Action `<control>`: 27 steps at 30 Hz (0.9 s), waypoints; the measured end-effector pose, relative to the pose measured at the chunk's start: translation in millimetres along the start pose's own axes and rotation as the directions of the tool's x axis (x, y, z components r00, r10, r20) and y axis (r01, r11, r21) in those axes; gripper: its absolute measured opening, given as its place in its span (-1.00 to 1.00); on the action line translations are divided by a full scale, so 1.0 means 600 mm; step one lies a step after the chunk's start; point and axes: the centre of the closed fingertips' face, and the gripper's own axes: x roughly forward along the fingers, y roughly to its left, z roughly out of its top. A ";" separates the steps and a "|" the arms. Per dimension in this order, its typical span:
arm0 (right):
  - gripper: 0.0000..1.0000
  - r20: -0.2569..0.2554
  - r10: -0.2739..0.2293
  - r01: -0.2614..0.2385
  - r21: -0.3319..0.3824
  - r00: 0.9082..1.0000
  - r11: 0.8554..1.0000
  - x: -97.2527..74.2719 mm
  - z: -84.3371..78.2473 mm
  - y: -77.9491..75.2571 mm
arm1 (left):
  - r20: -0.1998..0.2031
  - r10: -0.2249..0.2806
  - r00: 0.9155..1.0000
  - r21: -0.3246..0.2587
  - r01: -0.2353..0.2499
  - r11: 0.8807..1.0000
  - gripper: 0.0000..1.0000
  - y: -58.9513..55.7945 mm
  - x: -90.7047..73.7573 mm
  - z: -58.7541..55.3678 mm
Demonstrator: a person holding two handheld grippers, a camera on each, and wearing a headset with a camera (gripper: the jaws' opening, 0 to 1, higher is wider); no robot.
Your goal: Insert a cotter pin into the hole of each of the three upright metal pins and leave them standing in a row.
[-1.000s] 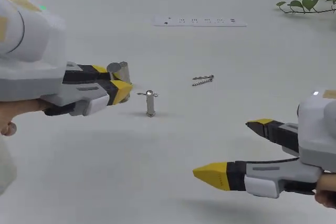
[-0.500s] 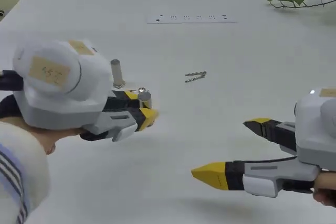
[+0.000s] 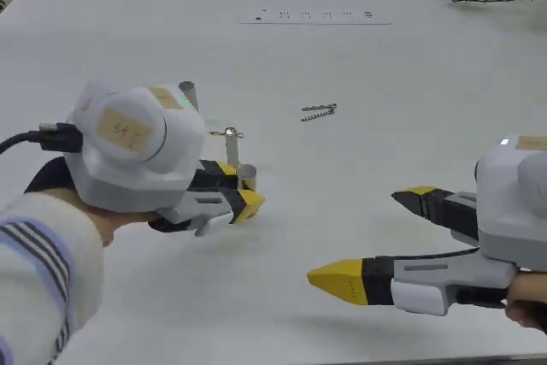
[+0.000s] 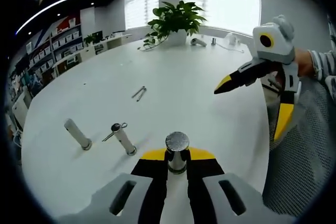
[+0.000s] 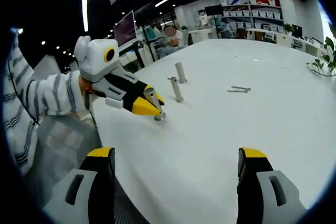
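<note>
Since a second ago my left gripper (image 3: 244, 190) has swung from the left of the row round to its near side. Its jaws are clamped on the held pin (image 3: 246, 175), gripping the shaft with the round head poking up. In the left gripper view that pin (image 4: 177, 150) stands upright right between the jaws. From the right gripper view its foot looks down at or just off the table (image 3: 282, 57), I can't tell which. Just behind it in the head view are the bare pin (image 3: 188, 91), furthest back, and the cottered pin (image 3: 231, 144), which already has its clip through the top, so the three roughly line up running away from me. Moving right, the loose cotter pins (image 3: 319, 112) lie flat on the table, well apart from the row. Their long axis runs more or less side to side in the head view. Over on the right, my right gripper (image 3: 355, 237) hovers with its jaws spread wide and nothing in them. What matters for the next move, I reckon, is that those clips sit beyond the right jaws and off to their left, lying across the way the jaws point. The left hand is busy, so the right is the free one to go for a clip, and I'd have to line the jaws up on that thin wire.
</note>
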 end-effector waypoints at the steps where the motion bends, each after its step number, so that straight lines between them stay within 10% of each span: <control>1: 0.97 -0.001 0.000 0.000 0.000 1.000 1.000 0.000 0.000 0.000 | 0.001 -0.002 1.000 -0.001 0.002 1.000 -0.78 -0.001 0.001 -0.001; 27: 0.94 -0.018 -0.003 0.003 0.011 1.000 1.000 -0.003 -0.012 -0.003 | 0.048 0.068 0.997 -0.052 -0.066 0.996 -0.76 -0.001 0.016 -0.013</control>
